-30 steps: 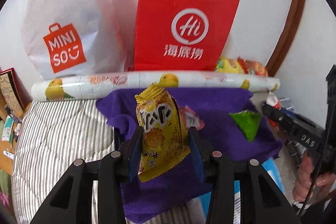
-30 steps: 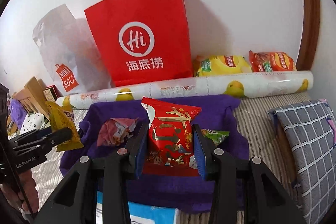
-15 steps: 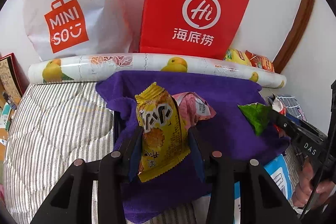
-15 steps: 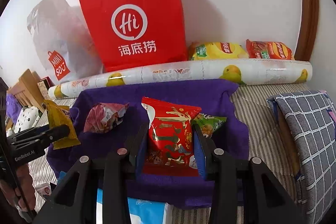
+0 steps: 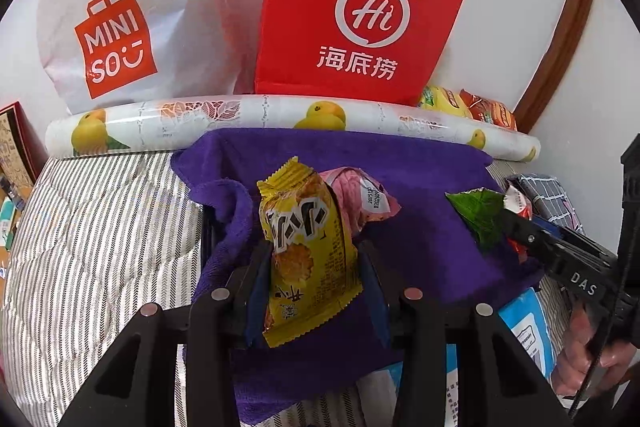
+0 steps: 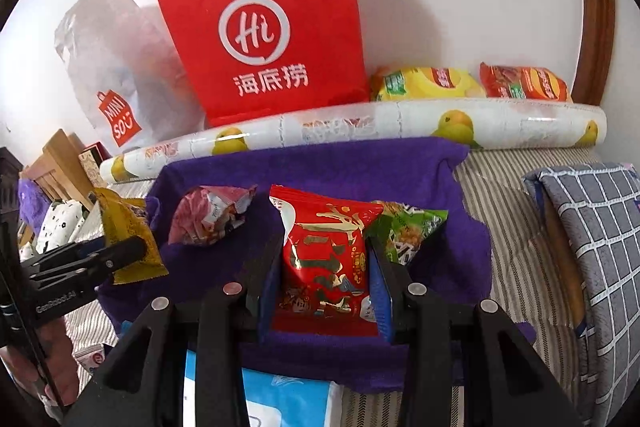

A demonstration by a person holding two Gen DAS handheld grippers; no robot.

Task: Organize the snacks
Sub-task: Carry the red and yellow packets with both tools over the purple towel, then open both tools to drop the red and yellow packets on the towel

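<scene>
My left gripper (image 5: 310,267) is shut on a yellow snack packet (image 5: 306,247), held upright over the purple cloth (image 5: 420,167). My right gripper (image 6: 325,267) is shut on a red snack packet (image 6: 326,267) above the same cloth (image 6: 320,167). A pink packet (image 5: 366,197) lies on the cloth behind the yellow one; it also shows in the right wrist view (image 6: 208,215). A green packet (image 6: 408,231) lies on the cloth just right of the red one, and in the left wrist view (image 5: 478,211). The left gripper with its yellow packet (image 6: 128,239) shows at the left of the right wrist view.
A red paper bag (image 5: 360,7) and a white Miniso bag (image 5: 120,19) stand against the wall behind a rolled lemon-print sheet (image 5: 260,115). Yellow and orange chip bags (image 6: 468,83) lie behind the roll. A checked pillow (image 6: 592,247) is at right. A blue-white pack (image 6: 288,403) lies in front.
Both grippers have dipped lower and closer to the purple cloth, still holding their packets. The pink and green packets appear larger and nearer.
</scene>
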